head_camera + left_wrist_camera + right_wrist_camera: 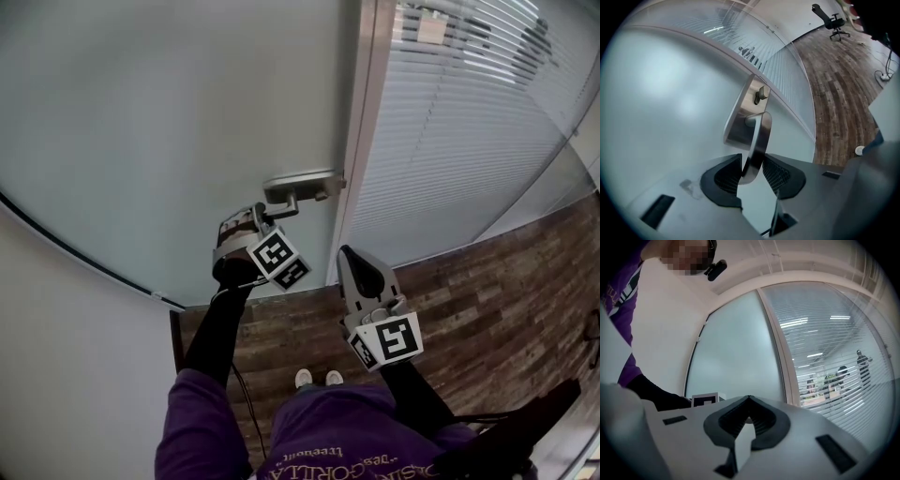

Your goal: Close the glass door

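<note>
The frosted glass door (169, 122) fills the upper left of the head view, its edge next to the pale door frame (361, 141). A metal lever handle (300, 187) sits at the door's edge. My left gripper (258, 220) is shut on this handle; in the left gripper view the lever (759, 140) runs down between the two dark pads, and the left gripper (752, 171) presses on its end. My right gripper (352, 258) hangs apart from the door, lower right of the handle. In the right gripper view the right gripper (749, 399) is shut on nothing.
A glass wall with white blinds (469, 122) stands right of the frame. Wood-plank floor (506, 309) lies below. A white wall (66, 356) borders the door at left. An office chair (833, 21) stands far off on the floor. My shoes (317, 378) are near the door.
</note>
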`<state>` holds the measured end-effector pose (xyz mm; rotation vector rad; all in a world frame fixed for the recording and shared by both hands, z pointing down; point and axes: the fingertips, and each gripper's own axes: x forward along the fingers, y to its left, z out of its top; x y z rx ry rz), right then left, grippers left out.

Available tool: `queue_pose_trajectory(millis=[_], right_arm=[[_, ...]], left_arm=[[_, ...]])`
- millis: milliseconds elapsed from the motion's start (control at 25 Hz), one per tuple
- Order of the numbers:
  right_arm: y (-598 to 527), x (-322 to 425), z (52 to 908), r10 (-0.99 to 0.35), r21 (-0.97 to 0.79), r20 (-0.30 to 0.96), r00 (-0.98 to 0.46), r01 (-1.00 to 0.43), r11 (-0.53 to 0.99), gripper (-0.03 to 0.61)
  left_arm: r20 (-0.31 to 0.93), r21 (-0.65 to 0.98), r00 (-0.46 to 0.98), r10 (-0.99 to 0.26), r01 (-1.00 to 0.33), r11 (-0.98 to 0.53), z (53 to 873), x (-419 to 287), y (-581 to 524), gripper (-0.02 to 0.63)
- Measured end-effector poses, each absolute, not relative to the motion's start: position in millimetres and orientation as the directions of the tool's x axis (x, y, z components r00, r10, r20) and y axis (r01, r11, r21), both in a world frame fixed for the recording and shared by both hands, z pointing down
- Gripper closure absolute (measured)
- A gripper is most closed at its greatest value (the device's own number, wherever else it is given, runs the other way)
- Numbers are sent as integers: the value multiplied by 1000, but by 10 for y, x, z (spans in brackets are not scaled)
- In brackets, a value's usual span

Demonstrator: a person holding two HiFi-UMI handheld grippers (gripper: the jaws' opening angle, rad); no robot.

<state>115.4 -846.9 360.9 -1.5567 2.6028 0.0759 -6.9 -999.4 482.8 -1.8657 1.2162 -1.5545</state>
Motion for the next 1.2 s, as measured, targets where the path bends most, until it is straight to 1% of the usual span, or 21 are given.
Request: queue_pose_trajectory(millis=[280, 480, 640, 880, 1080, 1200], right_arm=[[-8522, 1145, 3668, -886, -10, -116, -448, -892, 452, 588], [-8577, 1197, 3673, -894, -8, -112, -433, -900, 437, 588], [-8583, 1198, 3669, -896, -5, -112, -430, -901, 433, 588], [-8544, 1170, 3671, -898, 0, -105, -426, -904, 429, 588], [-8556, 1180, 3684, -903, 4, -101, -419, -907, 420, 587], [-8543, 1162, 3677, -905, 4, -101, -413, -910, 415, 588]], left_arm=[[591, -729, -10, -806, -434, -529, 4868, -102, -10220, 480], [602, -687, 3, -799, -508, -519, 4876, -114, -10282, 462], [573, -706, 17, -819, -496, -505, 4869, -111, -10276, 460], [470, -790, 12, -883, -440, -427, 4849, -144, -10252, 459], [433, -791, 28, -901, -467, -395, 4813, -183, -10202, 449], [403, -783, 16, -915, -511, -354, 4736, -324, -10115, 449]])
